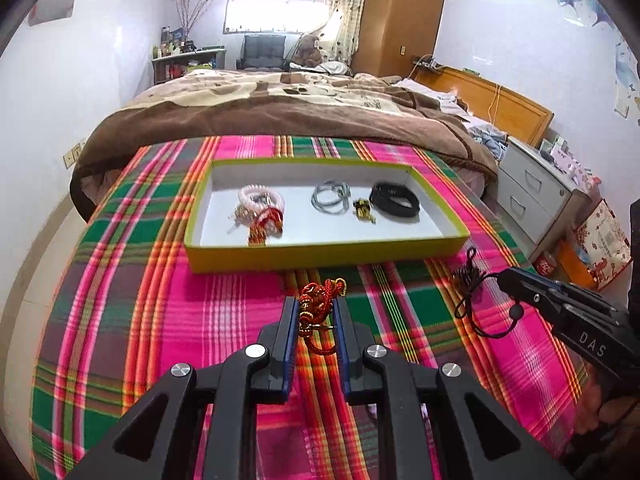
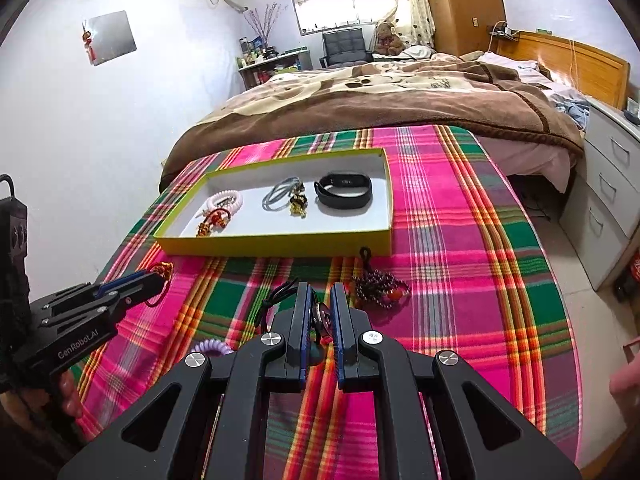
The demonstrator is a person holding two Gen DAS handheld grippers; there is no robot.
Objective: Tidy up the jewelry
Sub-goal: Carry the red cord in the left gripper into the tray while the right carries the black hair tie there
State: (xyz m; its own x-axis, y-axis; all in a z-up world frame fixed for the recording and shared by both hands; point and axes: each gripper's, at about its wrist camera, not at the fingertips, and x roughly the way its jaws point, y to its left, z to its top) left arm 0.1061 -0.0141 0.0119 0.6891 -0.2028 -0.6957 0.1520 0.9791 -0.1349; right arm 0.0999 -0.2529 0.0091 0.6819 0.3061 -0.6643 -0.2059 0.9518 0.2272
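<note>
My left gripper [image 1: 316, 309] is shut on a red cord bracelet with gold beads [image 1: 320, 300], held just above the plaid cloth in front of the yellow-rimmed box [image 1: 320, 254]. My right gripper [image 2: 320, 296] is shut on a black cord necklace with a round pendant [image 2: 320, 316]; its cord [image 1: 480, 304] hangs from the fingers in the left wrist view. The box holds a white bead bracelet [image 1: 260, 196], a red bracelet [image 1: 268, 220], a grey cord [image 1: 330, 198], a gold charm [image 1: 362, 210] and a black band [image 1: 394, 200]. A dark bead bracelet [image 2: 380, 286] lies on the cloth.
A purple coil hair tie [image 2: 210, 347] lies on the plaid cloth [image 2: 460, 240] beside my right gripper. A bed with a brown blanket [image 1: 280, 108] stands behind the table. White drawers [image 1: 532, 188] stand at the right.
</note>
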